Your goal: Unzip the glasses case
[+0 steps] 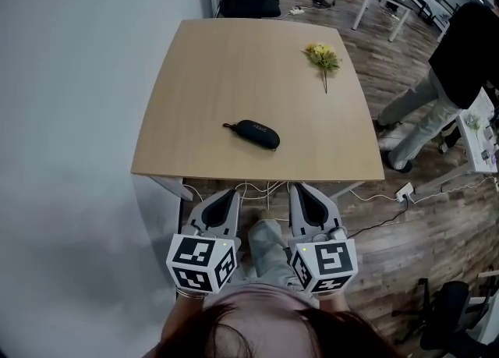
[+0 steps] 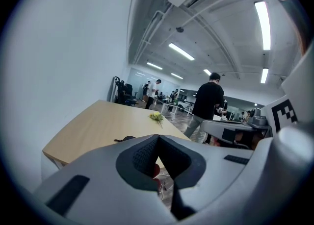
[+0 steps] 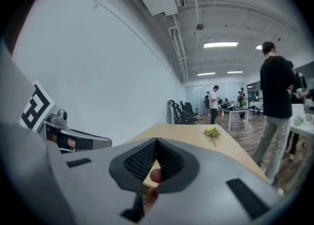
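My head camera looks steeply down on the desk (image 1: 234, 76). Left gripper (image 1: 224, 195) and right gripper (image 1: 306, 193) cameras face low across it.

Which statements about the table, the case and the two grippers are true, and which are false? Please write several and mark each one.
1. The glasses case lies on the table. True.
2. The left gripper holds the case. False: its jaws are shut on nothing, short of the table's near edge.
3. Yellow flowers lie on the table, apart from the case. True.
4. The right gripper stands open over the case. False: it is shut and empty, also short of the table's near edge.
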`<state>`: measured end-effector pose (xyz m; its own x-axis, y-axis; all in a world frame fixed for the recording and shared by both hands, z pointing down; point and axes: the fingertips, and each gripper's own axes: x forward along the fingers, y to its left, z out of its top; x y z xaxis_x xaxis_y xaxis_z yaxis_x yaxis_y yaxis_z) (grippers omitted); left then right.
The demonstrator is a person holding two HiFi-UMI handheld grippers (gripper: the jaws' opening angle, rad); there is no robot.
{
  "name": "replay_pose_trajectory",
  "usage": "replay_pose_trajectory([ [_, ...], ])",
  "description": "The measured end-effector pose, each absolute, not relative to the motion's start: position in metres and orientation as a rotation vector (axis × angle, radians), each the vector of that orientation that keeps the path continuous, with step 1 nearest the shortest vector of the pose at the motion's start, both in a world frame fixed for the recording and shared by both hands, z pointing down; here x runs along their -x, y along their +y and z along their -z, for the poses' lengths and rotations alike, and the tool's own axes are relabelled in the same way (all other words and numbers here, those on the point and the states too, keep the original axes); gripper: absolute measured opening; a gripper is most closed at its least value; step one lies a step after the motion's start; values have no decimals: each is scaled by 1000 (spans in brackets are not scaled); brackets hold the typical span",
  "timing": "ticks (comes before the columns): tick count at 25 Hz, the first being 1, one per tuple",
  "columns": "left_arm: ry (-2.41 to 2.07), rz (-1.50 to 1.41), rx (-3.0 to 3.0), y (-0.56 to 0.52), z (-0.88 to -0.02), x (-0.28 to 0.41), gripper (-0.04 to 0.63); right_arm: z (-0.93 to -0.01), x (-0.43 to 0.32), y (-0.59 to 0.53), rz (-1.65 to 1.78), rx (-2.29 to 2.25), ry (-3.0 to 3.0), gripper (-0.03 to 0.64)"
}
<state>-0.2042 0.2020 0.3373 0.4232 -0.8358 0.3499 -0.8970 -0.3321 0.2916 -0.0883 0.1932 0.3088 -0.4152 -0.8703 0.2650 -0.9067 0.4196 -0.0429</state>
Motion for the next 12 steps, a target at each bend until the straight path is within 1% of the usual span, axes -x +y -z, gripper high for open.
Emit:
replay_pose_trajectory([
  [7, -1483, -223, -2187, 157, -358, 194, -11, -316, 67, 150, -287, -1587, -2479, 14],
  [12, -1459, -186, -2123, 114, -373, 184, -9, -317, 54, 108, -289, -1577, -2486, 14],
])
